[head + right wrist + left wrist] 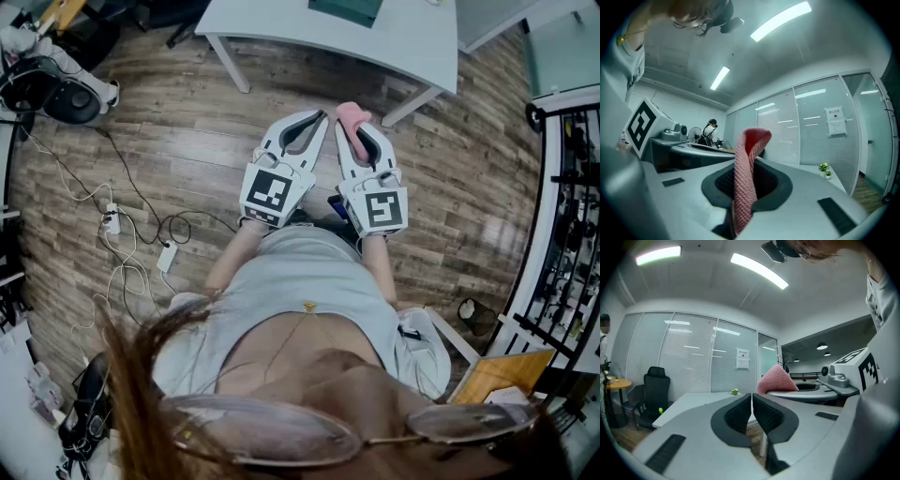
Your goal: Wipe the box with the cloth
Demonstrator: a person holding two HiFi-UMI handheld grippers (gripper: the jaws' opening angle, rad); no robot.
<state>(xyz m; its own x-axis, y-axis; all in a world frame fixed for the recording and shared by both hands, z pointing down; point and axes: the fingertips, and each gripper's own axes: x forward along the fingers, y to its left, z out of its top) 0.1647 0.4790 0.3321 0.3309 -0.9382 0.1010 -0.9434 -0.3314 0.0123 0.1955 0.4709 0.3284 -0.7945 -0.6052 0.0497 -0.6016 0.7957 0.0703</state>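
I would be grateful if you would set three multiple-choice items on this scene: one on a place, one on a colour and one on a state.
1. Where is the cloth?
A. On the white table
B. Between the right gripper's jaws
C. On the floor

2. What colour is the cloth?
A. Blue
B. Yellow
C. Pink

3. How do the left gripper's jaws stand?
A. Shut, with nothing between them
B. Wide apart
C. Shut on the cloth

Answers: 1 B, the right gripper view shows it pinched between the pads. 2 C, it shows pink in all three views. 3 A, the left gripper view shows the pads together and empty.
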